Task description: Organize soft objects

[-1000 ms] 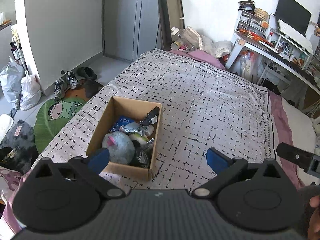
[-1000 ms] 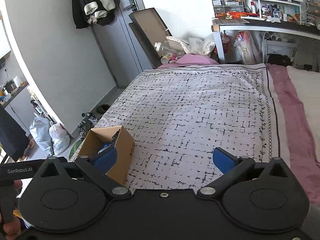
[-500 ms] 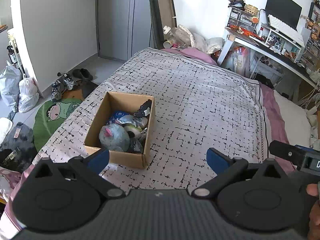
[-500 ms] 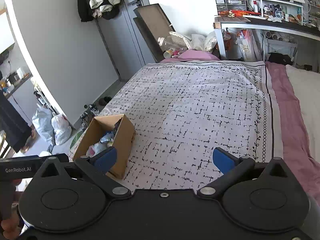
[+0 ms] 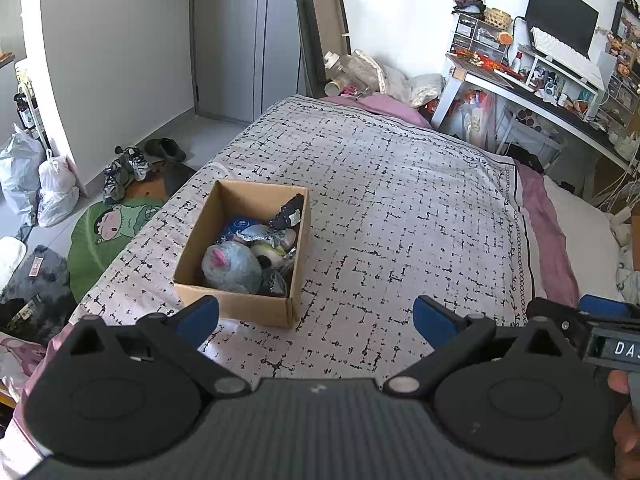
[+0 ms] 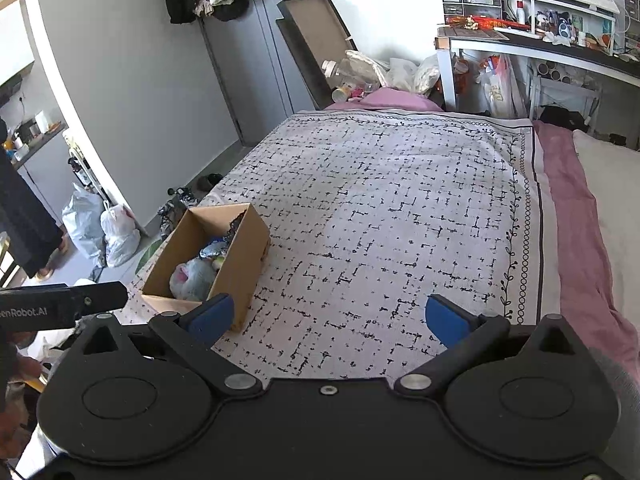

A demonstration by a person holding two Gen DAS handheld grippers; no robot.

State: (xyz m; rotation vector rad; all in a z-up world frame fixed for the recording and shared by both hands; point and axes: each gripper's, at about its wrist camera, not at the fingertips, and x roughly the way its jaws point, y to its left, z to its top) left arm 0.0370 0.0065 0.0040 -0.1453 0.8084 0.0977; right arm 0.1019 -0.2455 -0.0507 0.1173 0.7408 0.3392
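Observation:
A brown cardboard box [image 5: 200, 256] stands on the patterned bedspread [image 5: 400, 208] near the bed's left edge. It holds several soft toys, among them a blue-grey plush [image 5: 232, 266] with a pink spot and a dark item [image 5: 286, 214] leaning on the right wall. My left gripper [image 5: 316, 316] is open and empty, just short of the box's near wall. My right gripper [image 6: 326, 318] is open and empty, to the right of the box [image 6: 244, 252], with the plush [image 6: 192, 278] visible inside.
The bed drops off on the left to a floor with a green mat [image 5: 104, 236], shoes [image 5: 126, 168] and plastic bags [image 5: 56, 192]. A pink sheet [image 5: 548, 232] borders the right side. A cluttered desk [image 5: 532, 84] stands at the back right, and bags lie at the bed's far end.
Both grippers have pulled back and risen, so the box looks smaller and farther off. The box contents have not moved. Both grippers stay open.

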